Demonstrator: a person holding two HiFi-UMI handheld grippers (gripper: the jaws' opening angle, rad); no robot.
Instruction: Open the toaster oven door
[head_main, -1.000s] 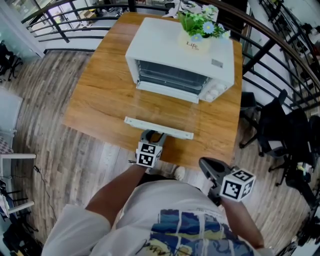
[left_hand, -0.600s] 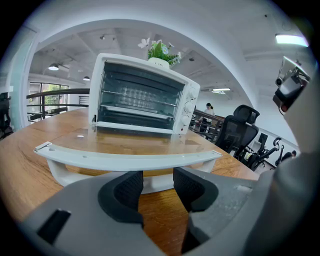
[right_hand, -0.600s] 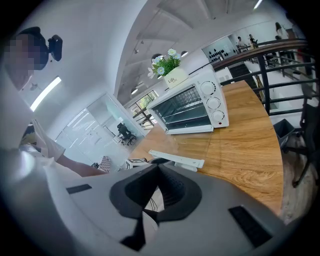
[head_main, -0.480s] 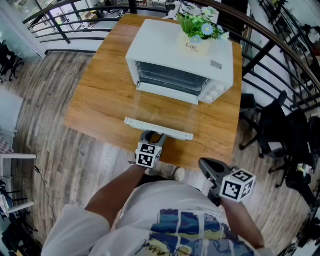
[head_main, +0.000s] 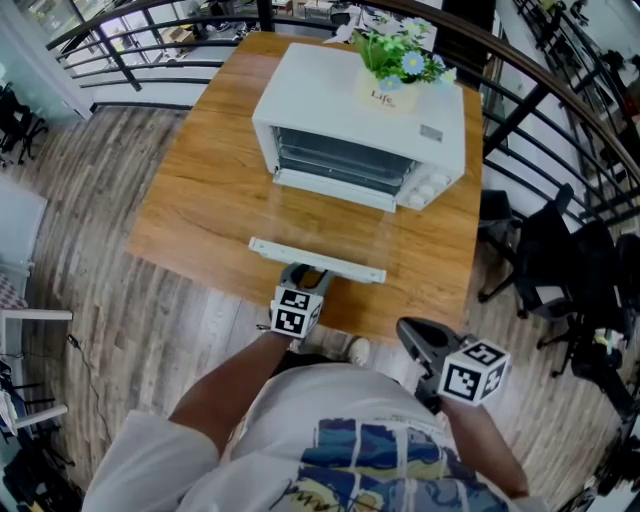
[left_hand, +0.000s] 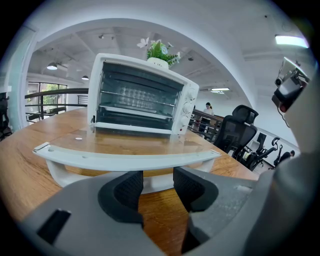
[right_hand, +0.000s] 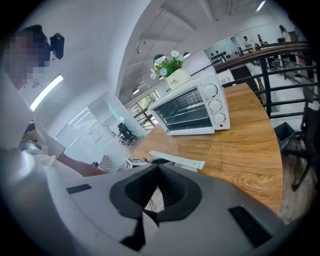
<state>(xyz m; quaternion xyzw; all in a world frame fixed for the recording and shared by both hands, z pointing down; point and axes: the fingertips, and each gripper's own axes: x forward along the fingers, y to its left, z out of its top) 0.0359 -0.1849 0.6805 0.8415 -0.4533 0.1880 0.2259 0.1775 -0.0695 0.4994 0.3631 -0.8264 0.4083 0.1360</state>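
Observation:
The white toaster oven stands at the far side of the wooden table. Its glass door lies folded down flat, and the white handle bar points toward me. My left gripper is at the table's near edge, right by the middle of the handle. In the left gripper view the handle crosses just beyond the left gripper, whose jaws stand open with nothing between them. The oven's racks show inside. My right gripper hangs off the table near my body, and the right gripper view shows the right gripper shut and empty.
A pot of flowers sits on top of the oven. Black railings run along the table's far and right sides. Office chairs stand to the right. Wood floor lies to the left.

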